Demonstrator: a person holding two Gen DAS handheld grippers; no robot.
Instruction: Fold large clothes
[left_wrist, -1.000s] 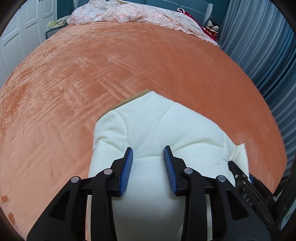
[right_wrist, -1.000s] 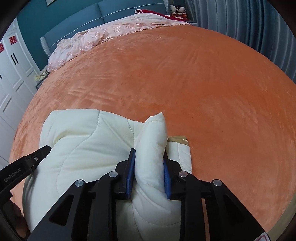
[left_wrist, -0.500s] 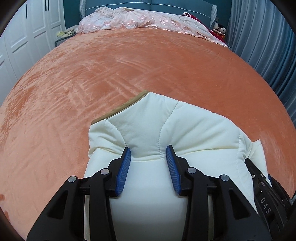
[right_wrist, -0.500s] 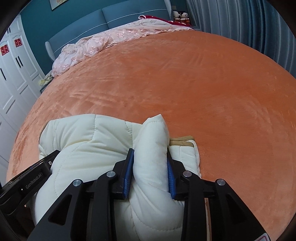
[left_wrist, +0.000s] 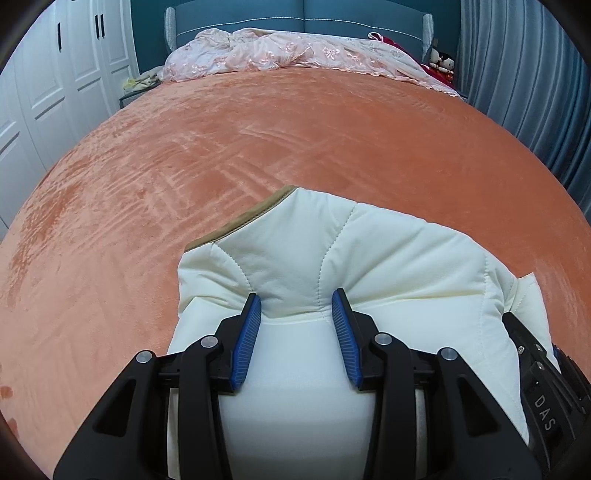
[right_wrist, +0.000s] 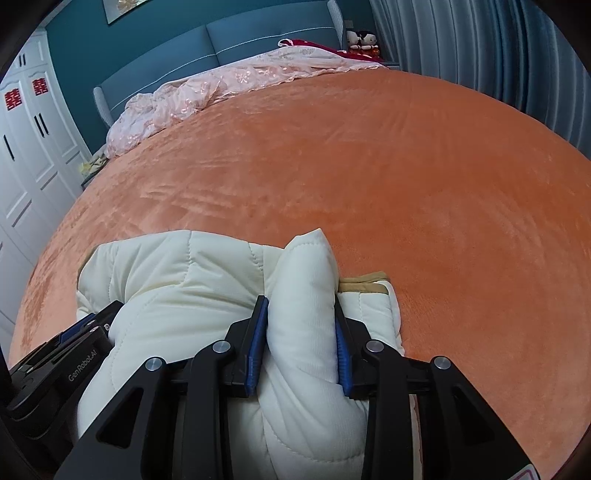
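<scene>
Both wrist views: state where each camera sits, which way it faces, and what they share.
Left wrist: on the left gripper, facing up the bed to the headboard; jaws clamp the jacket.
Right wrist: on the right gripper, facing the headboard at a slant; jaws pinch a jacket fold.
Shared: jacket, bed, pink quilt, each other's gripper.

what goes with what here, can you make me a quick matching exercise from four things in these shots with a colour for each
Things:
1. padded jacket
2. bed cover
3. headboard
4. wardrobe doors

Colours:
a. white
b. teal blue
c. cream with tan trim
d. orange

Pairs: 1-c, 2-d, 3-b, 4-a
</scene>
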